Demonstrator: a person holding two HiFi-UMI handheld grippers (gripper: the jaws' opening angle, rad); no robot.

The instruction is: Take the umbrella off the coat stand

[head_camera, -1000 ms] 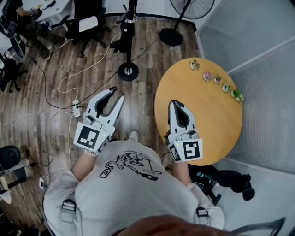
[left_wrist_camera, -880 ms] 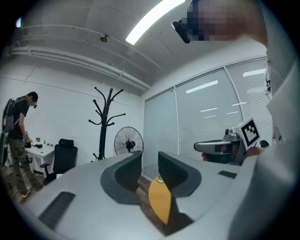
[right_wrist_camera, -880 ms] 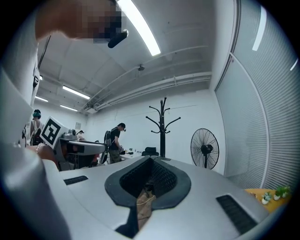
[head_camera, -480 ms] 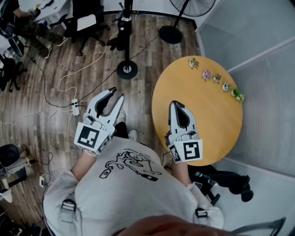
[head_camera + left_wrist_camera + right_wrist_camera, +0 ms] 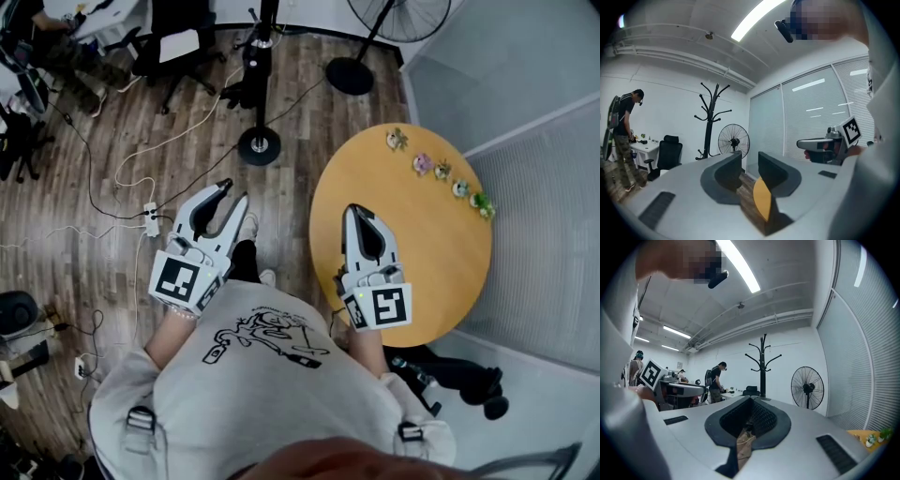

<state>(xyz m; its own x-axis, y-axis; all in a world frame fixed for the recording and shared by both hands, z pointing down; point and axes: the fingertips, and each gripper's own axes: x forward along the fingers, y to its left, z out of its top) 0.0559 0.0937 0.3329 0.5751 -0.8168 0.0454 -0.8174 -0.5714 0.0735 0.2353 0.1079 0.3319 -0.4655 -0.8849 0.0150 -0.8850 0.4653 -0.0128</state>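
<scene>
My left hand-held gripper (image 5: 234,192) has its smooth grey jaws parted in a narrow fork, dark ribbed pads facing each other, and nothing sits between them. Through the gap I see only plank floor (image 5: 122,131) and a sliver of yellow tabletop. The right hand-held gripper (image 5: 356,208) is closed tip to tip and empty, so its pads frame a dark oval hollow. Both point level, the right one over the near edge of the round table (image 5: 441,253), whose top is smooth and honey-coloured. A row of small pastel figures (image 5: 441,169) lines its far rim.

Ahead stands the coat stand (image 5: 260,141), a thin black pole on a round disc base. Its curved, branching hooks show in the right gripper view (image 5: 762,363). A dark, bunched shape hangs against the pole, well apart from both grippers. I take it for the umbrella (image 5: 246,92), though it is too small to be sure. A pedestal fan (image 5: 807,387) with a wire cage stands right of the stand.
</scene>
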